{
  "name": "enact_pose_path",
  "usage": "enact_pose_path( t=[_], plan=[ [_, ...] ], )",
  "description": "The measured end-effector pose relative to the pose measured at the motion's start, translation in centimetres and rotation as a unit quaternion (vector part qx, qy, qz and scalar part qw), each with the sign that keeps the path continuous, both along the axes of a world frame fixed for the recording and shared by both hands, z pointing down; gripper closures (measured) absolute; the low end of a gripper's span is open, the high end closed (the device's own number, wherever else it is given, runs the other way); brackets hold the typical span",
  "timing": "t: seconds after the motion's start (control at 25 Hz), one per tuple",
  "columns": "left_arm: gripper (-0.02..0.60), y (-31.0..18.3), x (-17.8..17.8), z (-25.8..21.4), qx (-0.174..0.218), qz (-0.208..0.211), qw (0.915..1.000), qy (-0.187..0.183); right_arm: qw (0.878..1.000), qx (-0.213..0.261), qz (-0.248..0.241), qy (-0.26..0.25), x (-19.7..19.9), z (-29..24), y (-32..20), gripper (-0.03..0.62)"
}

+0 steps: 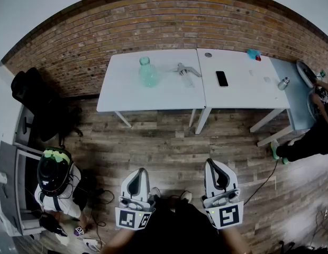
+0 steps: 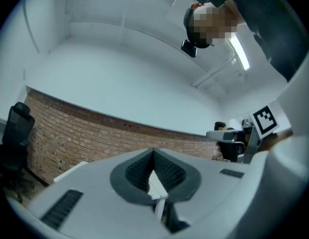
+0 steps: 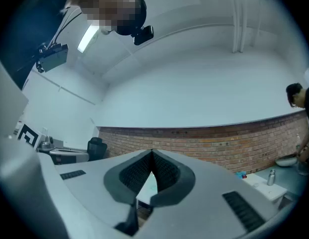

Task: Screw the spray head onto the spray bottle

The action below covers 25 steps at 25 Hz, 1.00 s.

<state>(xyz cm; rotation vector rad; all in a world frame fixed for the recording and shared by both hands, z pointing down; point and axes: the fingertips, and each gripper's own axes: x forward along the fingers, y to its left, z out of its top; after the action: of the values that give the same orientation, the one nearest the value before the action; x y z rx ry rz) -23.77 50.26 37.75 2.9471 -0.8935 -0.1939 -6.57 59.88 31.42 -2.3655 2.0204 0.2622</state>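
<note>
Pale-green clear plastic spray bottle (image 1: pixel 147 73) and grey trigger spray head (image 1: pixel 186 73), one of each, sit on the white surface (image 1: pixel 121 89) at upper centre, well apart from my left gripper (image 1: pixel 137 172) and right gripper (image 1: pixel 214 165), both with fingers together on nothing, so I'd approach, open up, steady the bottle upright, then thread the head squarely.

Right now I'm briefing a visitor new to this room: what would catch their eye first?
The clear spray bottle stands on the left white table, with the spray head lying apart to its right. Behind runs a red brick wall. In the foreground, the left gripper and right gripper are shut and empty.
</note>
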Motion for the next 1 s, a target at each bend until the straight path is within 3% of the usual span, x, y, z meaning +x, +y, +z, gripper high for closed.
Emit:
enact_pose_path(
  t=[0.2, 0.36, 0.6, 0.8, 1.0],
  plan=[
    [0.58, 0.6, 0.6, -0.3, 0.008, -0.011, 0.9999, 0.0, 1.0, -0.009, -0.01, 0.005, 0.2, 0.6, 1.1, 0.589],
    [0.58, 1.1, 1.3, -0.5, 0.012, -0.014, 0.9998, 0.0, 0.999, -0.034, 0.008, -0.019, 1.4, 1.8, 1.8, 0.589],
    [0.58, 1.0, 2.2, -0.9, 0.022, -0.026, 0.9994, 0.004, 0.999, -0.038, -0.015, -0.009, 2.4, 2.7, 2.1, 0.589],
    [0.58, -0.5, 2.0, -0.1, -0.001, -0.03, 0.9995, 0.007, 0.997, -0.073, 0.001, -0.031, 3.6, 3.9, 0.1, 0.589],
    [0.58, -3.6, 2.7, 1.7, -0.034, -0.024, 0.9991, 0.005, 0.997, -0.074, 0.004, -0.025, 3.8, 3.8, -3.4, 0.588]
  ],
)
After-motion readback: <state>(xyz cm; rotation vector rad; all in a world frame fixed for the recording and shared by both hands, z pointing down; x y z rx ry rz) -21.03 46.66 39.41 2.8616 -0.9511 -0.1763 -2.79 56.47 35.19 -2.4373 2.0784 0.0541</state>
